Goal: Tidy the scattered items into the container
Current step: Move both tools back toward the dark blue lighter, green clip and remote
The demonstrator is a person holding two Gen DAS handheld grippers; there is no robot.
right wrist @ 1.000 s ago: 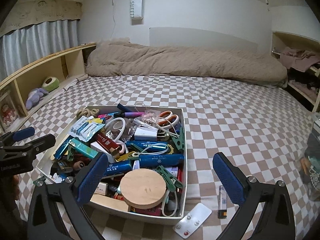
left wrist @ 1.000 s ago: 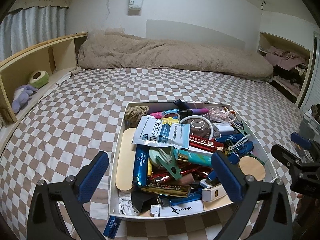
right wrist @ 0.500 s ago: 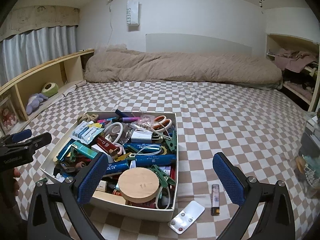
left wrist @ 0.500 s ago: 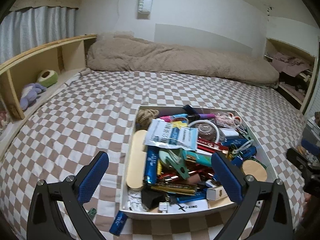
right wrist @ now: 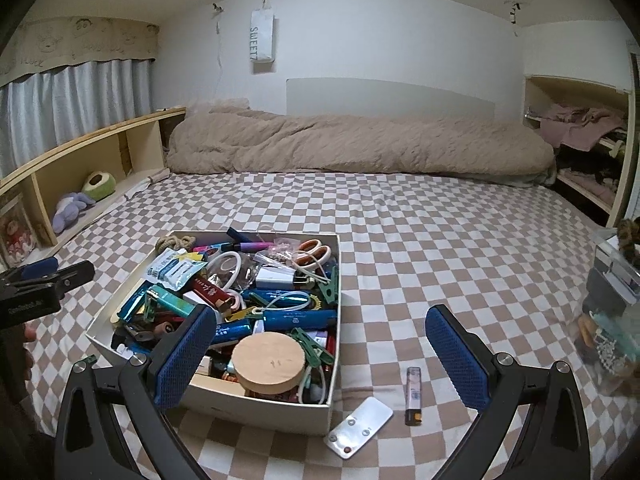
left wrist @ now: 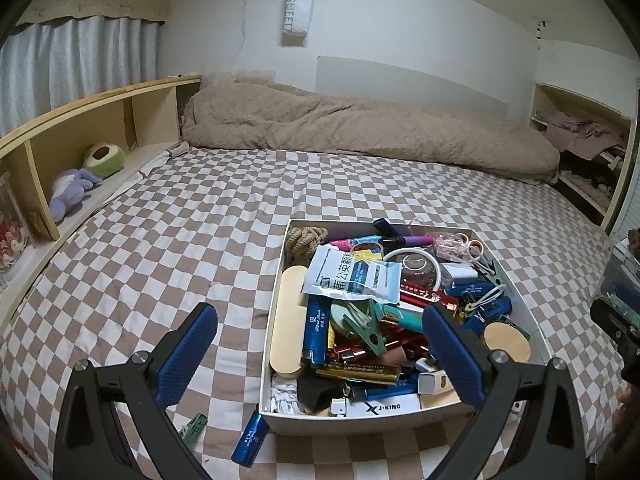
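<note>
From the left wrist view, the left gripper (left wrist: 320, 344) hangs with its jaws wide apart and empty over the near left edge of the white box (left wrist: 360, 420), which is already heaped with items on the checkered bedspread (left wrist: 180, 240); a blue tube (left wrist: 250, 436) and a small green clip (left wrist: 194, 431) lie on the cloth just outside its near left corner. From the right wrist view, the right gripper (right wrist: 320, 348) is likewise spread and empty, with a lighter (right wrist: 413, 396) and a blister pack (right wrist: 359, 427) lying just beside the box's near right corner. The step in hand looks like choosing among these last strays, so the next move calls for lowering one gripper over the nearest piece and closing on its narrow sides.
</note>
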